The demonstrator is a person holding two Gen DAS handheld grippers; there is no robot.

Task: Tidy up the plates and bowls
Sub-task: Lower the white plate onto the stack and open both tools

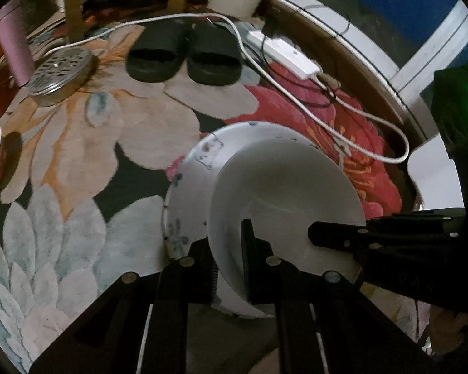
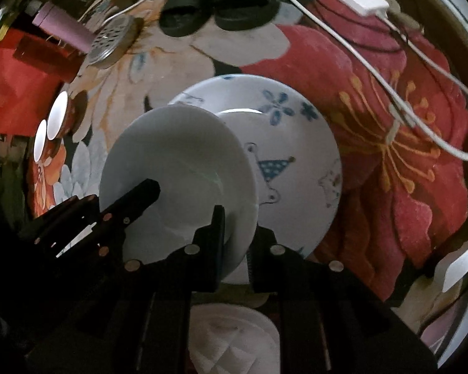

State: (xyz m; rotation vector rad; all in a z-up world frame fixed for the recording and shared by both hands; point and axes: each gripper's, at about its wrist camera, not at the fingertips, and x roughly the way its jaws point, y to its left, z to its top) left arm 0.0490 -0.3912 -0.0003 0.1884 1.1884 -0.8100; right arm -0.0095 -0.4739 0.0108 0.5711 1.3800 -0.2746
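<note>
- The left tongs (image 1: 231, 268) are clamped on the near rim of a plain white plate (image 1: 284, 187), one finger above the rim and one below.
- The right tongs (image 2: 237, 243) pinch the same white plate (image 2: 177, 168) at its opposite edge, so both pairs carry it between them.
- The plate hangs tilted just above a larger white plate with blue flower and animal drawings (image 2: 296, 143), which lies on the floral rug (image 1: 78, 162).
- Farther out on the rug are a pair of black slippers (image 1: 184, 56), a round perforated metal lid (image 1: 59, 71) and a pink bottle (image 1: 15, 46).
- A white power strip (image 1: 284, 53) and its cables trail along the rug's right side.
- Two small cups with white insides (image 2: 50, 131) stand at the left.
</note>
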